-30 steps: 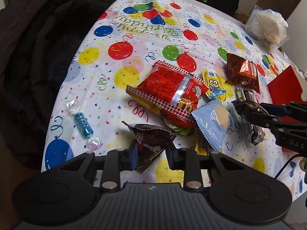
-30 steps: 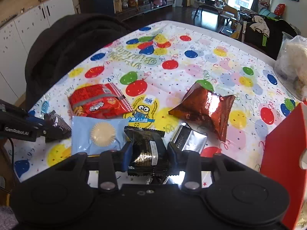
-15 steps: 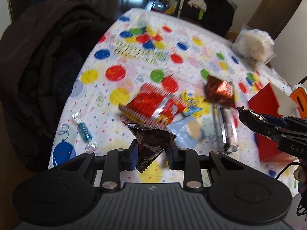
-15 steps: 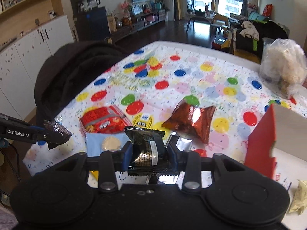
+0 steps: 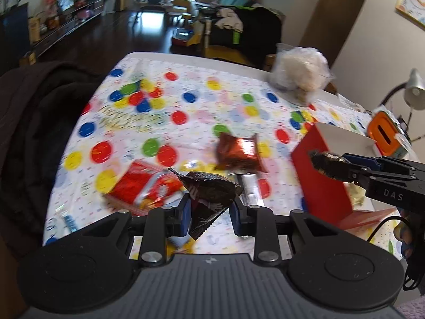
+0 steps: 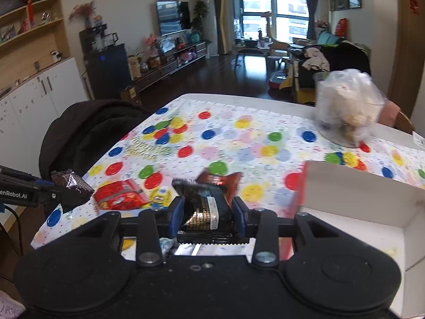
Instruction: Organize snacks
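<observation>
Up above the near edge of the table (image 5: 159,61), the left gripper (image 5: 209,207) pinches a crumpled dark brown wrapper (image 5: 209,194) between its blue pads, the packet tilted with one corner hanging below the fingers. Likewise, the right gripper (image 6: 208,212) grips a black packet with a gold grid pattern (image 6: 204,207), its blue pads pressed against both sides; in the left wrist view this gripper comes in from the right edge, its tip in front of the red box (image 5: 318,183). That red box, white inside, stands open near the table's right edge. On the balloon-print tablecloth (image 6: 239,138) lie the remaining snacks: a red snack bag (image 5: 140,186) toward the near left, a shiny reddish-brown foil bag (image 5: 239,151) nearer the middle, and a silver wrapper (image 5: 251,188) just in front of the foil bag. A yellow cartoon packet (image 6: 160,196) lies just beside the red bag. A small blue wrapped candy (image 5: 69,219) sits by the near left corner. At the far right corner stands a clear plastic bag of pale food (image 6: 348,106). A dark coat (image 6: 87,130) is draped beside the table's left edge.
</observation>
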{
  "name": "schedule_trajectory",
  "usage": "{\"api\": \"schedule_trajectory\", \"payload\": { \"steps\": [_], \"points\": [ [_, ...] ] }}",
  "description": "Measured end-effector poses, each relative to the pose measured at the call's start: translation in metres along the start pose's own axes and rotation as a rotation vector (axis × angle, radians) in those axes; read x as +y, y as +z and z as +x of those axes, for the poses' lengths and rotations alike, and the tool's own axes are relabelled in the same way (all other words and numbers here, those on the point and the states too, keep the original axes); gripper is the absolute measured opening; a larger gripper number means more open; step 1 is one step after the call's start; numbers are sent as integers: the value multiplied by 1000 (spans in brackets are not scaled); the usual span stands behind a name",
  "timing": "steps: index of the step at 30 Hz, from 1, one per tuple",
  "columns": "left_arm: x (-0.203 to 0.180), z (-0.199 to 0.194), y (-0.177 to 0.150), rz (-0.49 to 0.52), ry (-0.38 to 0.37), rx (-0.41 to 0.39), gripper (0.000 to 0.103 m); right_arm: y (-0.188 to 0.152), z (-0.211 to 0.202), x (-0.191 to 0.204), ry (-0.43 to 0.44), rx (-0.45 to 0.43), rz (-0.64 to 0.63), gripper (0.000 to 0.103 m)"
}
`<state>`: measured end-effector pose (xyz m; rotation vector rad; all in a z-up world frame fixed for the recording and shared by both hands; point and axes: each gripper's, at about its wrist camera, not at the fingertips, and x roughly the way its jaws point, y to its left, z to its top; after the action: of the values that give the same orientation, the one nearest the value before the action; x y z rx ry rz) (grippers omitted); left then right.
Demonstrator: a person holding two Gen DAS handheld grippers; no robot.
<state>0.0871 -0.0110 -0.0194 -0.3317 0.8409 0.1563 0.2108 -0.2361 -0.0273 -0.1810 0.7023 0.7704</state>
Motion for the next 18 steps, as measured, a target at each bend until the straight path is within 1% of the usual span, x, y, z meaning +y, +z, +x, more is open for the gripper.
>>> {"api": "schedule_trajectory", "payload": {
  "steps": [2,3,7,10,13,16,17,18],
  "points": [
    [-18,5,5,25,-16,3,29,-2,-5,-16,-11,-4,23,26],
    [-27,8,7,40,-26,3,29,-4,-7,-25,-15,-3,37,12],
    [-65,27,15,93,-61,14,29,-14,-9,-63,-50,19,85,11],
    [-84,40,20,81,-77,28,29,-21,-14,-83,-14,27,107,11],
    [-90,45,20,72,-72,31,29,-25,-15,-82,30,44,54,12],
    [-85,43,17,49,-56,33,29,-27,-9,-71,89,72,22,12],
    [-81,42,15,36,-50,32,29,-28,-8,-66,103,80,11,13],
    [-77,39,13,24,-43,31,29,-28,-6,-60,117,85,4,17]
  ]
}}
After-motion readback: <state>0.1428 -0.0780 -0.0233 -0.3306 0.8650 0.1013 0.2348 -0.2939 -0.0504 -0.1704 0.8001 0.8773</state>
